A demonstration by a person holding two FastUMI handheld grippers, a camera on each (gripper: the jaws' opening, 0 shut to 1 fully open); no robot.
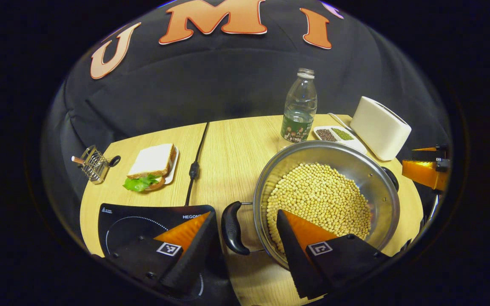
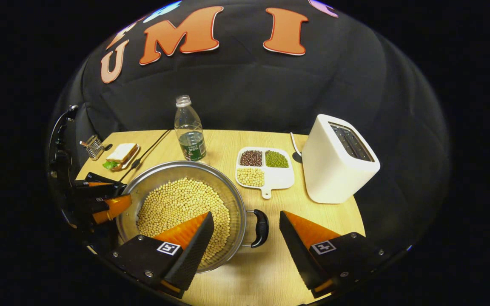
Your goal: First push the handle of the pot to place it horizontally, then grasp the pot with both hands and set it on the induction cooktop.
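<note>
A steel pot (image 1: 366, 176) full of pale round beans (image 1: 317, 195) stands on the wooden table. Its black left handle (image 1: 231, 228) lies between the fingers of my left gripper (image 1: 245, 219), which is open and astride it. The black induction cooktop (image 1: 136, 221) lies just left of the pot, partly under my left finger. In the right gripper view the pot (image 2: 217, 182) sits at lower left, and its black right handle (image 2: 261, 228) lies in the gap of my open right gripper (image 2: 246, 216). The left gripper (image 2: 109, 206) shows at the pot's far side.
A sandwich on a plate (image 1: 151, 163), a black cable (image 1: 194, 168) and a small wire rack (image 1: 94, 163) lie on the left. A plastic bottle (image 2: 189, 134), a divided dish of beans (image 2: 264, 168) and a white toaster (image 2: 336, 159) stand behind and right of the pot.
</note>
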